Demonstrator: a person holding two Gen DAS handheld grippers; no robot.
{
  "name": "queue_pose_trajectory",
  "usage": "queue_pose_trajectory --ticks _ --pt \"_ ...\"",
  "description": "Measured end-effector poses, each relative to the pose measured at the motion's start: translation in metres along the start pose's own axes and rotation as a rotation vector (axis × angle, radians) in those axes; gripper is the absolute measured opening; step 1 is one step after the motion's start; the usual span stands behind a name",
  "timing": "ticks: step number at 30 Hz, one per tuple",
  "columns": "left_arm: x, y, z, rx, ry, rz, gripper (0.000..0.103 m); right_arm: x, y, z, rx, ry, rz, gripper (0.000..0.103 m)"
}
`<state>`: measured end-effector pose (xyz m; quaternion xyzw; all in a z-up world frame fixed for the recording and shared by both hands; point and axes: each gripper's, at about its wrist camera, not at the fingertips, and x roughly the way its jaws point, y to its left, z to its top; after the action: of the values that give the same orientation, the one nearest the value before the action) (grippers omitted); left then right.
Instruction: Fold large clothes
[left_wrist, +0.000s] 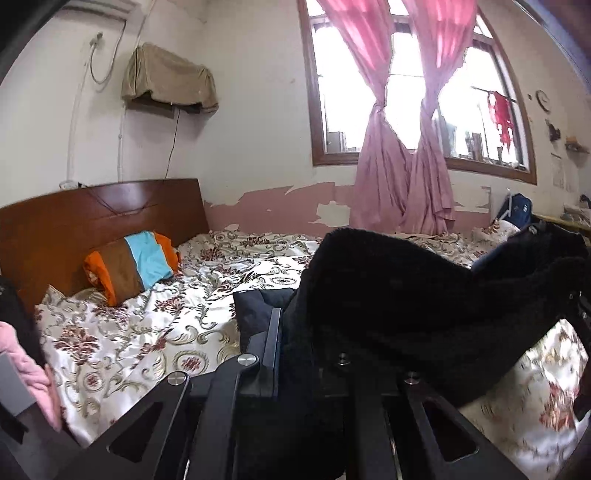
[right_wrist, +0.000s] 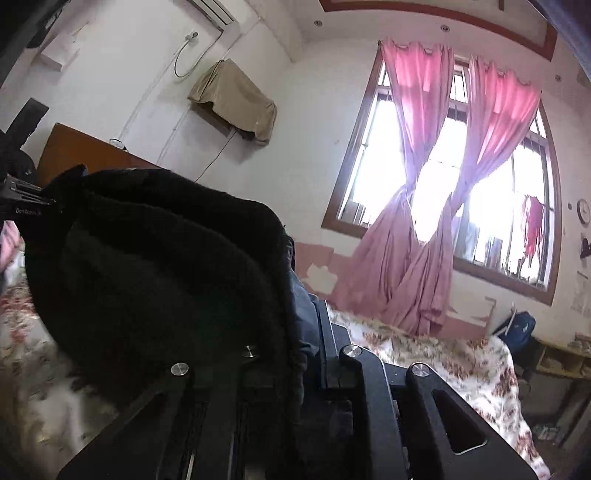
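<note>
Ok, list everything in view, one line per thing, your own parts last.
black garment: one, black fuzzy knit, held up over the bed between both grippers
bed cover: one, white with red-brown floral print, spread on the bed
pillow: one, orange, brown and blue stripes, by the headboard
headboard: one, brown wood, at the wall
curtains: two, pink, knotted at the window
window: one, brown frame, far wall
covered box: one, tan cloth, high on the wall
clock: one, white, right wall
backpack: one, blue, beyond the bed
left gripper: black, shut on the garment
right gripper: black, shut on the garment
</note>
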<state>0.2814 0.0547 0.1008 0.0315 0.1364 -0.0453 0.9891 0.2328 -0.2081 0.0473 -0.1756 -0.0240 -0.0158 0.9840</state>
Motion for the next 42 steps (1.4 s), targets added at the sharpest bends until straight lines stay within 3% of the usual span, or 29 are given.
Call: queue_pose_trajectory --ticks 9,16,21,29,32,34,35,36,37,38,39,42 --pt "0.115 0.002 0.029 0.051 0.013 0.079 0.01 0.142 0.008 0.001 0.01 0.039 -0.007 0.012" --pt "0.213 0.013 0.046 0.045 0.045 0.105 0.01 0.262 0.018 0.0 -0.003 0.177 0.017 0.012" --pt "0.273 0.016 0.039 0.023 0.114 0.103 0.01 0.333 0.031 -0.016 -0.009 0.296 0.036 0.012" --pt "0.322 0.023 0.013 -0.028 0.2 0.09 0.013 0.393 0.061 -0.052 -0.085 0.451 0.021 0.016" --pt "0.325 0.027 0.009 -0.054 0.2 0.049 0.015 0.391 0.069 -0.054 -0.114 0.443 0.008 0.017" --pt "0.324 0.032 0.009 -0.074 0.192 0.024 0.017 0.389 0.067 -0.052 -0.1 0.432 0.009 0.024" --pt "0.324 0.034 0.009 -0.086 0.19 0.019 0.023 0.389 0.064 -0.051 -0.085 0.426 0.006 0.037" --pt "0.322 0.038 0.009 -0.109 0.185 0.02 0.033 0.389 0.059 -0.05 -0.06 0.415 0.0 0.06" --pt "0.319 0.04 0.009 -0.127 0.177 0.019 0.04 0.384 0.055 -0.048 -0.043 0.407 -0.008 0.071" --pt "0.318 0.045 0.01 -0.148 0.167 0.022 0.061 0.381 0.049 -0.047 -0.015 0.393 -0.019 0.084" --pt "0.315 0.049 0.01 -0.174 0.152 0.028 0.08 0.377 0.044 -0.047 0.007 0.385 -0.021 0.086" --pt "0.303 0.063 0.013 -0.261 0.097 0.026 0.087 0.369 0.027 -0.047 0.078 0.364 0.0 0.086"
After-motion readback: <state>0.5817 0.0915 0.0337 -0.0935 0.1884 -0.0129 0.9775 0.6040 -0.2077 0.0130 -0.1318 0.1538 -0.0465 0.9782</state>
